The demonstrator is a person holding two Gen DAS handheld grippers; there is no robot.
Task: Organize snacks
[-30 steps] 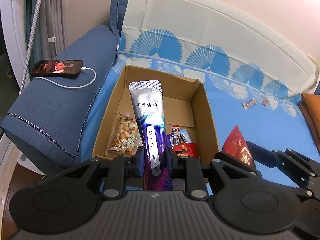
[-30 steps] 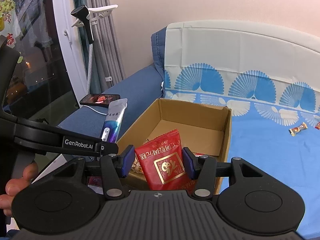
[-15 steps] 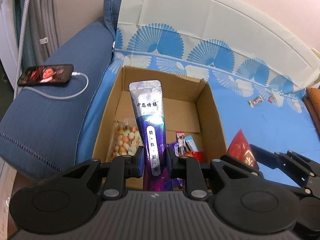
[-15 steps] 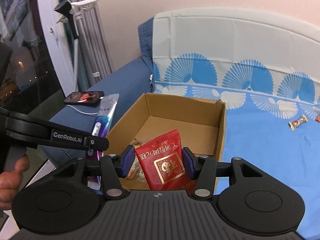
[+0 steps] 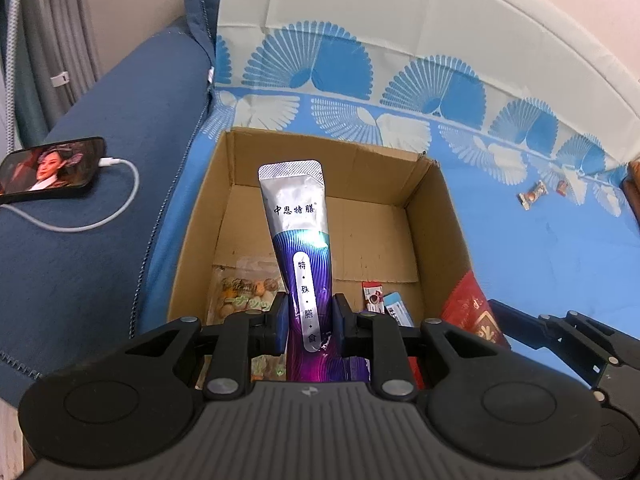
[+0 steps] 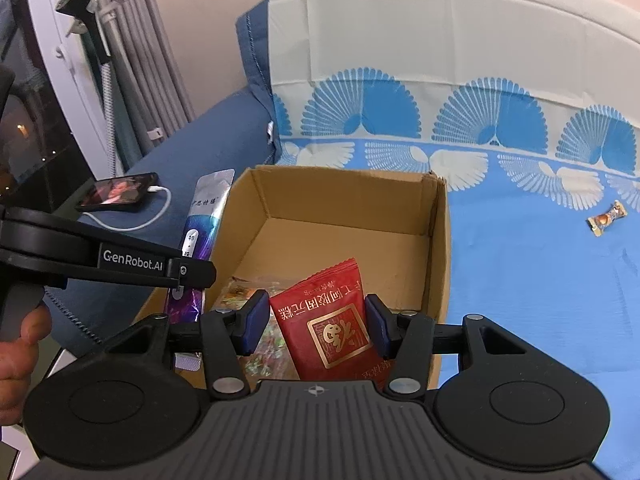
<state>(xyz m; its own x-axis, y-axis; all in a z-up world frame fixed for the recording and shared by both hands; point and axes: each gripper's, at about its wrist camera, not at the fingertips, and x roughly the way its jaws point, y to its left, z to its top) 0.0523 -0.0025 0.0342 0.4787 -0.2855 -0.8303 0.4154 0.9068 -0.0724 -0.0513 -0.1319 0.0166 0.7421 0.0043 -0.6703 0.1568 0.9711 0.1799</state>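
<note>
An open cardboard box (image 5: pixel 436 216) sits on a blue sheet with fan prints (image 5: pixel 540 272), its left wall running close along a dark blue sofa arm (image 5: pixel 100 216) where a phone (image 5: pixel 48 168) lies on its charging cable (image 5: pixel 104 216). The far half of the box floor is bare; the near half holds a clear bag of mixed nuts (image 5: pixel 244 292) on the left and a few small sachets (image 5: pixel 384 304) on the right. To the right of the box the sheet lies open, with only two wrapped candies (image 5: pixel 532 196) well away.

The left gripper (image 5: pixel 308 320) has its jaws drawn narrow, clamped on the lower part of a tall silver and purple pouch (image 5: pixel 296 216) that stands upright over the box's near edge. The right gripper (image 6: pixel 316 324) stands about half open, its pads pressing both side edges of a red snack packet (image 6: pixel 324 316), held upside down above the box's near right part, over the nut bag
</note>
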